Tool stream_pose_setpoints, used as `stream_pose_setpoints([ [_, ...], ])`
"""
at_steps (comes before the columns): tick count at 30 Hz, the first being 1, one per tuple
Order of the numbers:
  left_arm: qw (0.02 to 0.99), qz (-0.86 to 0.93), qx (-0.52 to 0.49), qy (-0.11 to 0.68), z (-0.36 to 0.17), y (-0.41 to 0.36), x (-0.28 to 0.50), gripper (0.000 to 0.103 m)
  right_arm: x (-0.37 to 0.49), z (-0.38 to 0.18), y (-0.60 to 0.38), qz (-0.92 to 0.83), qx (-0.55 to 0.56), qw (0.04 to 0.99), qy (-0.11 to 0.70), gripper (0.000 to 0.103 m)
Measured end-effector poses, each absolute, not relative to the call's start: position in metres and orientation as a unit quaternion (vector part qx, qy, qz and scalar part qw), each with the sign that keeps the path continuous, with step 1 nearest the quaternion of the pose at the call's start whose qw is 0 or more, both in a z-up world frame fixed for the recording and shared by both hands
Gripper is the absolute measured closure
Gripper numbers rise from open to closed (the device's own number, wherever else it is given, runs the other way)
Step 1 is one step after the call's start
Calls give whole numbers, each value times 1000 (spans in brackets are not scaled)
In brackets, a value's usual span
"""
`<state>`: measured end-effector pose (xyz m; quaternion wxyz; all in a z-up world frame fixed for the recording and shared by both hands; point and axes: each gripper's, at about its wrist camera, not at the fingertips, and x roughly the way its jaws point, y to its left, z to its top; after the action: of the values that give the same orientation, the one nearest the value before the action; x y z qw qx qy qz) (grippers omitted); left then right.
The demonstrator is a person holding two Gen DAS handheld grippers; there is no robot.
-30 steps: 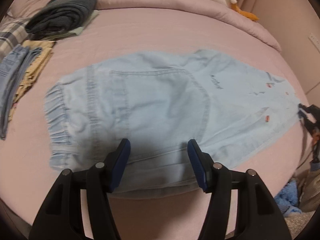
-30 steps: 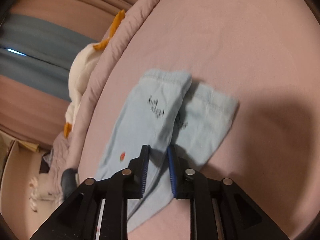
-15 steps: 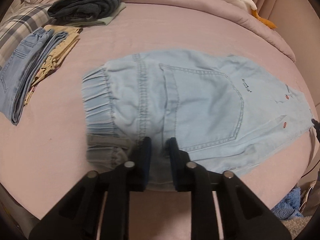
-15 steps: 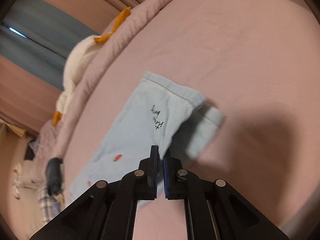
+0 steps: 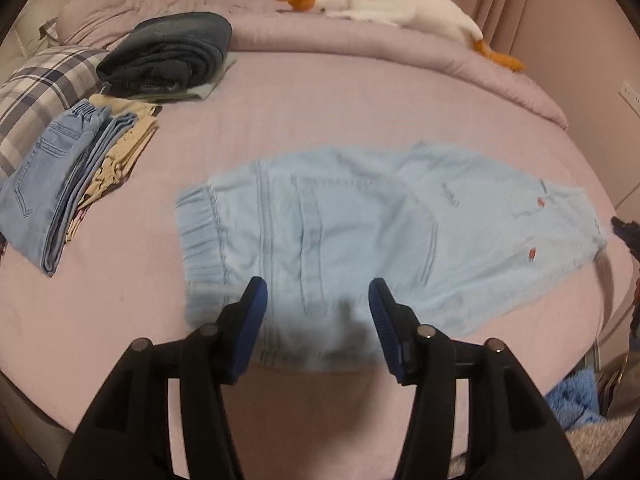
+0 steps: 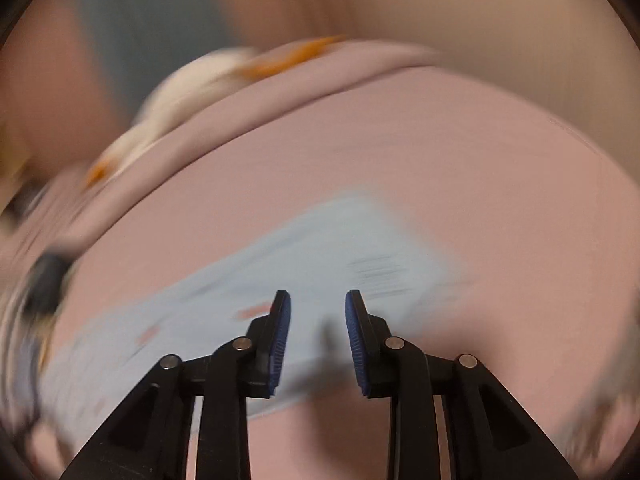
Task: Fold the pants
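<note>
Light blue denim pants (image 5: 360, 236) lie flat on the pink bed, folded lengthwise, with the elastic waistband (image 5: 200, 236) at the left and the leg ends at the right. My left gripper (image 5: 318, 294) hangs open above the near edge of the pants, nothing between its fingers. In the blurred right wrist view the leg end of the pants (image 6: 320, 264) lies flat, and my right gripper (image 6: 318, 304) is open just over its near edge, holding nothing. The tip of the right gripper (image 5: 628, 232) shows at the far right of the left wrist view.
Folded clothes sit at the left: a dark stack (image 5: 168, 52), blue jeans (image 5: 48, 176) and beige pants (image 5: 124, 148), by a plaid pillow (image 5: 36, 92). A white goose plush (image 5: 392, 8) lies along the rolled duvet (image 5: 400, 52). The bed's front edge is close below.
Both grippers have let go of the pants and opened. The lifted leg layer has dropped flat. Both grippers have pulled back and up, the right one swinging fast.
</note>
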<state>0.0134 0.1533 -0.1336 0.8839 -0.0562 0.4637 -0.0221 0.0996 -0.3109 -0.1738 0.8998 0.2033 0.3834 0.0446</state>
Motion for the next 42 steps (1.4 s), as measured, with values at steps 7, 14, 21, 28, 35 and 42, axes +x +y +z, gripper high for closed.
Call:
stream_pose_setpoints([
  [7, 866, -3, -56, 497, -174, 155, 27, 56, 120, -192, -138, 264, 38, 860, 436, 75],
  [14, 874, -33, -82, 478, -163, 171, -2, 56, 100, -191, -95, 350, -68, 803, 477, 74],
  [21, 891, -20, -81, 446, -148, 161, 22, 51, 158, -156, -65, 394, 9, 815, 425, 74],
  [28, 878, -14, -37, 478, -172, 148, 40, 51, 246, -187, 15, 351, 38, 802, 481, 74],
  [35, 874, -10, -26, 486, -173, 148, 39, 51, 258, -189, -5, 294, 108, 814, 489, 85],
  [42, 871, 2, -12, 492, -173, 138, 37, 51, 188, -172, -63, 324, 61, 827, 456, 85],
])
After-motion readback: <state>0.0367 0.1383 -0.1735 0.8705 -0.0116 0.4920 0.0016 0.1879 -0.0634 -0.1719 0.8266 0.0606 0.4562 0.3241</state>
